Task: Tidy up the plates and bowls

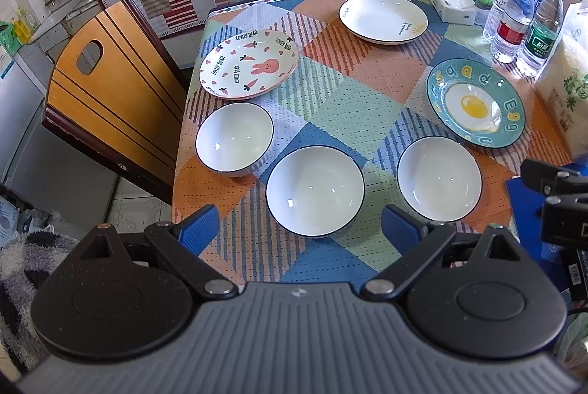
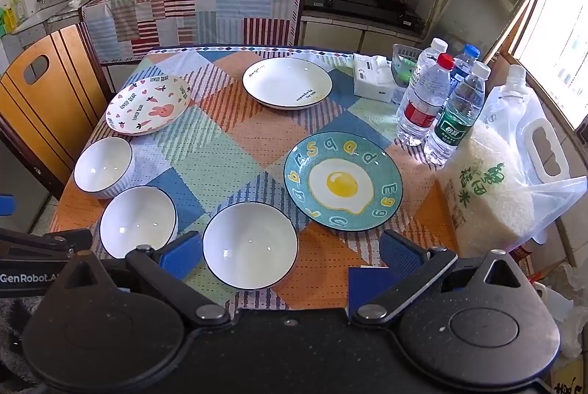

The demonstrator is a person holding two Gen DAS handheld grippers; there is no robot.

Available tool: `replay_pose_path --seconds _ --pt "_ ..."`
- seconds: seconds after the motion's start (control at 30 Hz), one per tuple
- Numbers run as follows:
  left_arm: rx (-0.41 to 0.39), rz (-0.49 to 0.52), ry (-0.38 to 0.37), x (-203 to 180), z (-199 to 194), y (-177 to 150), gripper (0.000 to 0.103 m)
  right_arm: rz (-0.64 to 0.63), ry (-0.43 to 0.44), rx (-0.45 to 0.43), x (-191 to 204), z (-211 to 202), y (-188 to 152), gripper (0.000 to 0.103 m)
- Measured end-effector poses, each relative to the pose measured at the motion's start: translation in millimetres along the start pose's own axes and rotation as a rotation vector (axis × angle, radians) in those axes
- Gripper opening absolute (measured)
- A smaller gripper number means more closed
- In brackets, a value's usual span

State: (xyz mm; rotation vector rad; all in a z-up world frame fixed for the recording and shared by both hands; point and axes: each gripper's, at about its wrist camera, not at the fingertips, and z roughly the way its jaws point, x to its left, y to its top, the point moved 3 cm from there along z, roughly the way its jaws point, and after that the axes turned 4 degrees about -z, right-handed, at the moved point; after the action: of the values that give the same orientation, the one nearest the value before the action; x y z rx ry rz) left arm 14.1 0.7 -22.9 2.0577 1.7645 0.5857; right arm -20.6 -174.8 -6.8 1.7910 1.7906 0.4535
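Observation:
Three white bowls stand in a row near the table's front: left bowl (image 1: 234, 136) (image 2: 103, 167), middle bowl (image 1: 315, 190) (image 2: 137, 221), right bowl (image 1: 439, 179) (image 2: 250, 245). Behind them lie a pink rabbit plate (image 1: 248, 63) (image 2: 148, 104), a white plate (image 1: 383, 18) (image 2: 287, 82) and a teal fried-egg plate (image 1: 474, 102) (image 2: 342, 181). My left gripper (image 1: 301, 230) is open and empty above the front edge, just before the middle bowl. My right gripper (image 2: 292, 254) is open and empty, with the right bowl between its fingers in view.
Water bottles (image 2: 437, 100), a tissue pack (image 2: 371, 78) and a bag of rice (image 2: 488, 188) crowd the table's right side. A wooden chair (image 1: 110, 93) stands at the left edge. A patterned tablecloth (image 1: 349, 93) covers the table. Kitchen counters lie behind.

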Motion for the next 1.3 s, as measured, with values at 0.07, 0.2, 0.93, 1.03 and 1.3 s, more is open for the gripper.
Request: replay_pose_path --seconds 0.07,0.2,0.93,1.03,1.3 --pt "0.001 -0.001 -0.006 0 0 0 0.096 -0.001 -0.006 -0.001 -1 0 0 0.103" --pt "0.008 -0.013 -0.018 1 2 0 0.095 -0.001 -0.005 0.004 -3 0 1 0.103" --pt "0.018 0.004 -0.005 -2 12 -3 0.095 -0.003 -0.004 0.015 -2 6 1 0.103" --pt "0.006 0.014 0.015 -4 12 -4 0.095 -0.003 -0.002 0.006 -2 5 1 0.103" --pt "0.019 0.007 -0.005 -5 13 -5 0.096 -0.009 -0.009 -0.001 -2 4 1 0.103"
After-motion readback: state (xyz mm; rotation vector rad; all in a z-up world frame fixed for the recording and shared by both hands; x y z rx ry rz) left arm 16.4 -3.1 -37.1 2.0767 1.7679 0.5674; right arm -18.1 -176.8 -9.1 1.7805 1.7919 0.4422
